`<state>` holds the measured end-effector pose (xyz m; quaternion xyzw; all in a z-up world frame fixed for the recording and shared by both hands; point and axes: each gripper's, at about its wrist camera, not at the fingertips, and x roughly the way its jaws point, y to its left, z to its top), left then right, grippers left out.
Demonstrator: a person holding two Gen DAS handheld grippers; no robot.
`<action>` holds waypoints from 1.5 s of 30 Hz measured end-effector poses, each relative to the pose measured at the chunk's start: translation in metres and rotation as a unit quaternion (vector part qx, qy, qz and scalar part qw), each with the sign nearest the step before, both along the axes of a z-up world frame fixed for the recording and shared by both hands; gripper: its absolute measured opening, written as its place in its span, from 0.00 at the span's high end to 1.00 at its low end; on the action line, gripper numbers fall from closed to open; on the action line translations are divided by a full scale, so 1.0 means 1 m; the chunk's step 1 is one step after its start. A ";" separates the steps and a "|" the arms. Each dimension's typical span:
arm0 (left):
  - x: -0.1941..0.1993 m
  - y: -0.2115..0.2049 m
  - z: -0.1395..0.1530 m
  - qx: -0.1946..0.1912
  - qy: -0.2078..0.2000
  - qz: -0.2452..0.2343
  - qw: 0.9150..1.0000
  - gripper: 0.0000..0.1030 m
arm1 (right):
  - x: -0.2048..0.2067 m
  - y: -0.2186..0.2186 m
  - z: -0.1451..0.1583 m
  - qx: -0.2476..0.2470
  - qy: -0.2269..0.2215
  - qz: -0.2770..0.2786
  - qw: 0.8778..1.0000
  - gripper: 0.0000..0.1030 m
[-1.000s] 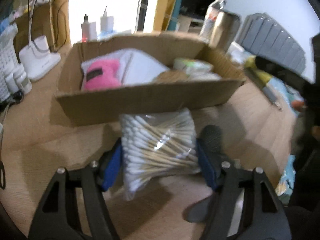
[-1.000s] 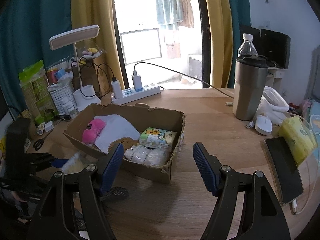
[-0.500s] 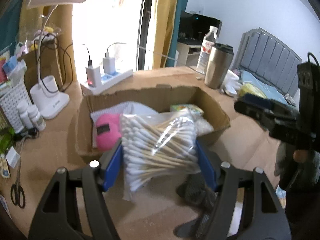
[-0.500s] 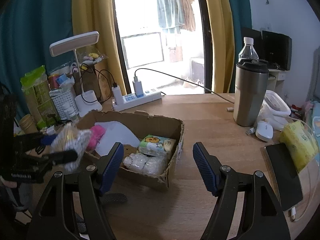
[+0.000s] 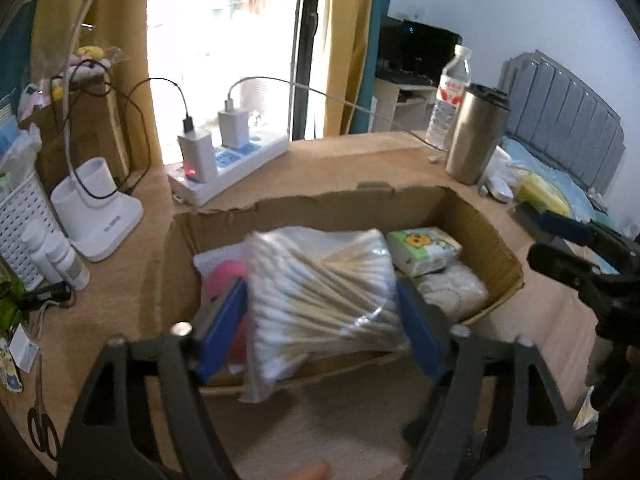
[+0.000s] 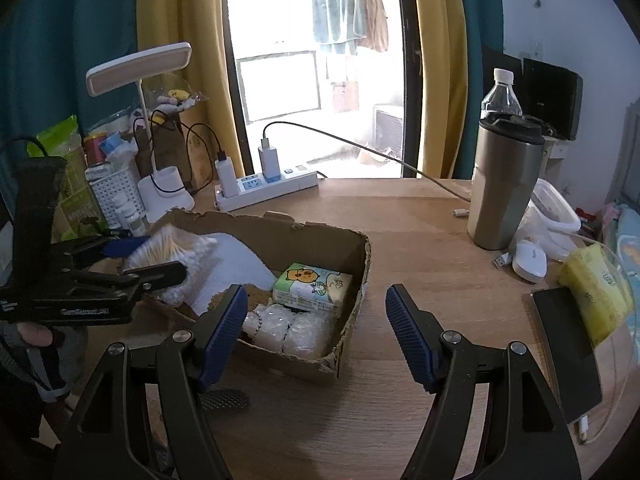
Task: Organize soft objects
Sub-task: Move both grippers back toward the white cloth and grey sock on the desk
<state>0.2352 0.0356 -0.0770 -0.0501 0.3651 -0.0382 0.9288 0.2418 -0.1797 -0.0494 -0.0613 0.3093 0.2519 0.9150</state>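
Note:
My left gripper (image 5: 320, 316) is shut on a clear bag of cotton swabs (image 5: 320, 296) and holds it above the open cardboard box (image 5: 320, 204). The box holds a pink soft item (image 5: 226, 276), a white cloth (image 6: 236, 260), a tissue pack (image 5: 424, 248) and a white padded bundle (image 5: 452, 288). In the right wrist view the swab bag (image 6: 172, 252) sits in the left gripper (image 6: 160, 260) over the box's left end (image 6: 328, 236). My right gripper (image 6: 314, 328) is open and empty, in front of the box.
A power strip (image 6: 268, 188), a desk lamp (image 6: 160, 196), a white basket (image 6: 116, 196), a steel tumbler (image 6: 504, 192), a water bottle (image 6: 502, 92), a mouse (image 6: 530, 260), a phone (image 6: 568, 344), a yellow tissue pack (image 6: 596, 288) and scissors (image 5: 40, 424) stand on the wooden table (image 6: 420, 240).
My left gripper has lifted the swab bag from in front of the box and carried it forward over the box. The right gripper has barely moved.

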 end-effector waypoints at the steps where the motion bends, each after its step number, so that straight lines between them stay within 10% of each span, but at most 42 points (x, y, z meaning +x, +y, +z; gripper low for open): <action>1: -0.004 0.003 0.002 -0.007 -0.008 0.002 1.000 0.10 | -0.001 0.003 0.000 -0.003 0.000 -0.001 1.000 0.27; 14: -0.063 0.039 0.021 -0.065 -0.067 0.018 0.996 0.01 | -0.037 0.043 0.005 -0.033 -0.003 0.008 0.999 0.27; 45: -0.170 0.038 0.004 -0.036 -0.058 0.036 0.997 0.01 | -0.122 0.033 -0.031 -0.046 0.037 0.034 0.998 0.22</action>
